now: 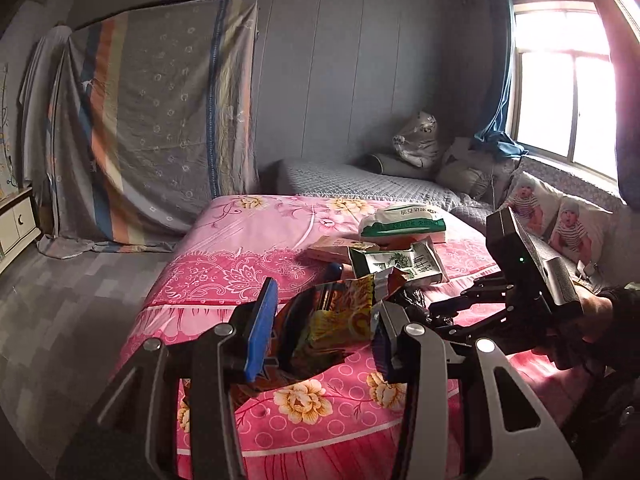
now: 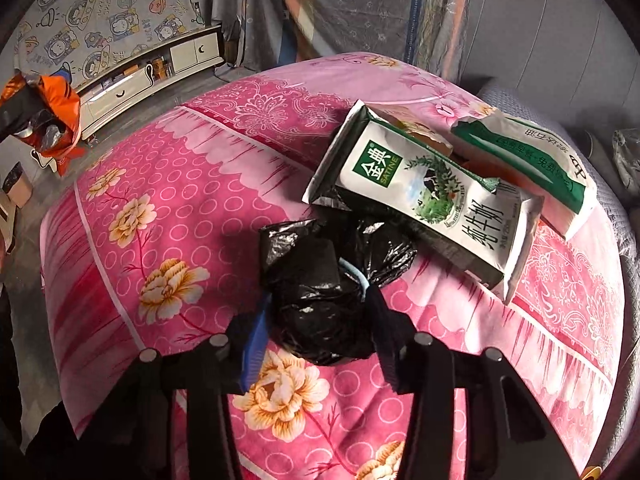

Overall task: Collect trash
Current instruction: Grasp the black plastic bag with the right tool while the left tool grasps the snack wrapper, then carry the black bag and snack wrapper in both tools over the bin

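Note:
My left gripper [image 1: 326,330] is shut on a crumpled orange and yellow snack wrapper [image 1: 340,312], held above the pink flowered bed [image 1: 224,264]. The wrapper also shows at the far left of the right wrist view [image 2: 52,120]. My right gripper [image 2: 316,312] has its jaws around a crumpled black plastic bag [image 2: 316,280] lying on the bed, both pads touching it. Beyond the bag lie a white and green milk carton [image 2: 432,204], a tissue pack [image 2: 532,160] and a flat tan box [image 1: 332,250]. The right gripper's body appears in the left wrist view [image 1: 532,280].
A grey quilted mattress with pillows [image 1: 380,184] lies behind the pink bed under a bright window [image 1: 560,100]. A striped sheet [image 1: 160,120] hangs on the far wall. A low white cabinet [image 2: 156,72] stands on the floor left of the bed.

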